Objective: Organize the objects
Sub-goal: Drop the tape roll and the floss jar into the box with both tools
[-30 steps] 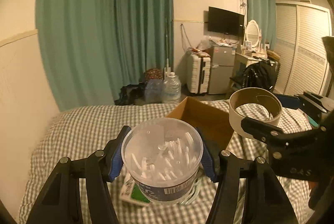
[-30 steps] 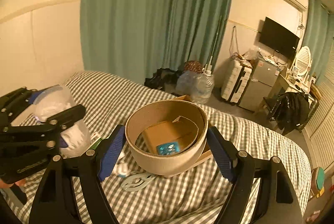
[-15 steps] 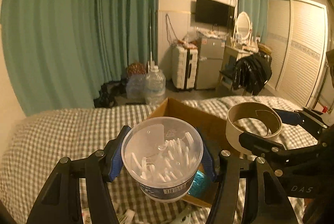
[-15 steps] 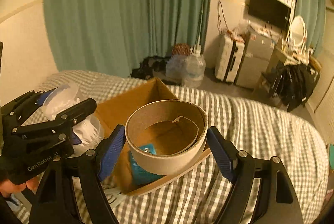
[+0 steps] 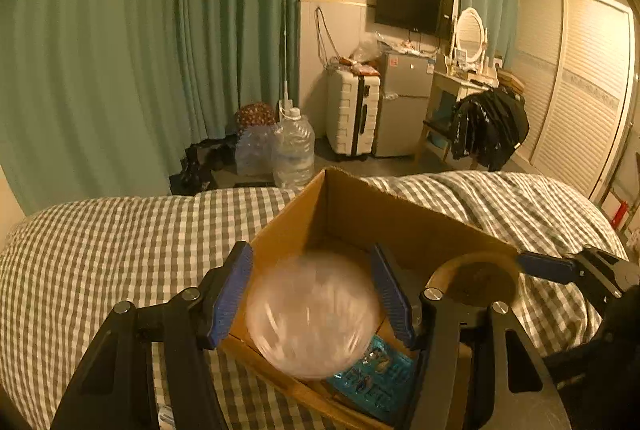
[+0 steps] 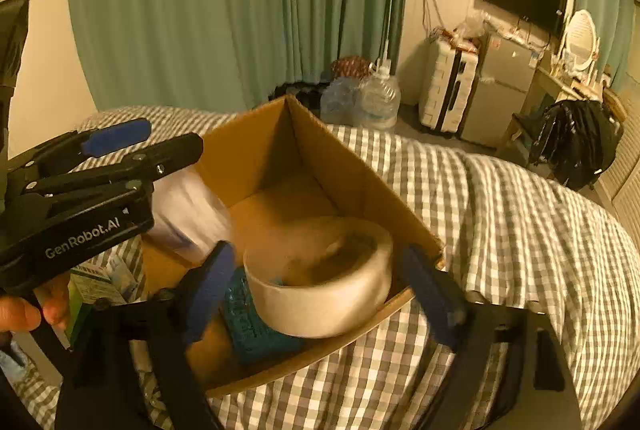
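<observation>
Both grippers are spread wide over the cardboard box (image 6: 304,165) on the checked bedspread (image 5: 120,242). The left gripper (image 5: 312,294) has a gap between its blue pads and the blurred clear tub (image 5: 312,318). The right gripper (image 6: 316,278) likewise stands clear of the tape roll (image 6: 320,278), which is blurred above a teal packet (image 6: 252,330). The box's far corner is empty.
</observation>
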